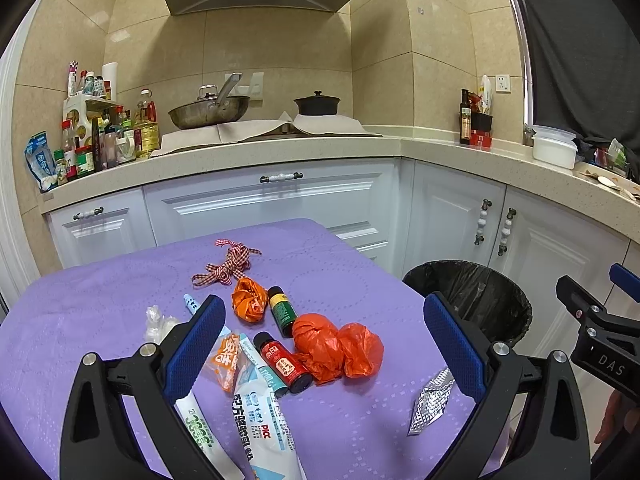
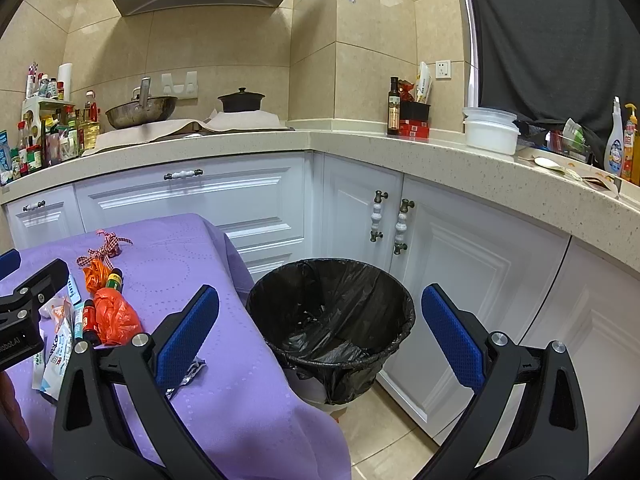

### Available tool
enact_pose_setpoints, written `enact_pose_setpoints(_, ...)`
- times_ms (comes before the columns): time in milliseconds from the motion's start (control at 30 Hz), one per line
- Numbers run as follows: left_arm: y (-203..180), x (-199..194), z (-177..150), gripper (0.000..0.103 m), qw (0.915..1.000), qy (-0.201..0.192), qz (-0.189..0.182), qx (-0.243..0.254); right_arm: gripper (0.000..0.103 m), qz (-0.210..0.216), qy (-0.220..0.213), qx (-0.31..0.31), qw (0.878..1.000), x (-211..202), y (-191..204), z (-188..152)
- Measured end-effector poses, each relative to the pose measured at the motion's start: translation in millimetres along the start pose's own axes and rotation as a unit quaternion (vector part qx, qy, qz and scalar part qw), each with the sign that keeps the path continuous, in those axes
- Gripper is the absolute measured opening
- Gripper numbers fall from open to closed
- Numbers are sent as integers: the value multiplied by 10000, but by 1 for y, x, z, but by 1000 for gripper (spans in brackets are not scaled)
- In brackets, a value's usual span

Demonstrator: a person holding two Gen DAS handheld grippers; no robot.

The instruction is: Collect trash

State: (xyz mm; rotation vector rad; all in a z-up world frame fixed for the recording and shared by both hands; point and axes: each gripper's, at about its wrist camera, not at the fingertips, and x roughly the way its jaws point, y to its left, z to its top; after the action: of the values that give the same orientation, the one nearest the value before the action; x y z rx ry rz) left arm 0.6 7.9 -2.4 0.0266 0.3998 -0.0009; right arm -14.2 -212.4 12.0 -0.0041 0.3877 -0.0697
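Trash lies on the purple-clothed table [image 1: 100, 320]: a crumpled orange bag [image 1: 338, 346], a smaller orange wad [image 1: 249, 299], a red-labelled bottle [image 1: 282, 362], a green-labelled bottle [image 1: 282, 309], a checked ribbon [image 1: 230, 264], printed sachets [image 1: 260, 420], a clear wrapper [image 1: 158, 322] and a foil wrapper [image 1: 432, 400]. My left gripper [image 1: 324, 344] hangs open above the pile, holding nothing. My right gripper [image 2: 320, 332] is open and empty over the black-lined bin [image 2: 332, 312] beside the table's right edge. The orange bag [image 2: 116, 316] also shows in the right wrist view.
White cabinets [image 2: 192, 200] and an L-shaped counter [image 2: 360, 140] stand behind the table. On the counter are a wok [image 1: 208, 110], a black pot [image 1: 317, 104], condiment bottles [image 1: 100, 136] and white tubs [image 2: 490, 130]. Tiled floor [image 2: 384, 432] lies around the bin.
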Motion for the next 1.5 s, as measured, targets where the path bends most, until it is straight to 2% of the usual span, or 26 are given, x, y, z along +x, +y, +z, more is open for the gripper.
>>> enact_pose_setpoints(967,4,0,-6,97,10000,1,66,9,99,30,42,-52,10000,1,6,-5)
enact_pose_setpoints(1167,24,-5,-20,97,9994,127,318,72,99,314,184,-55,9993,5,26,-13)
enact_pose_setpoints(1500,69,-17,-47,96,9958,408,814,-98,99,887,564,-323,9939,21,89,-47)
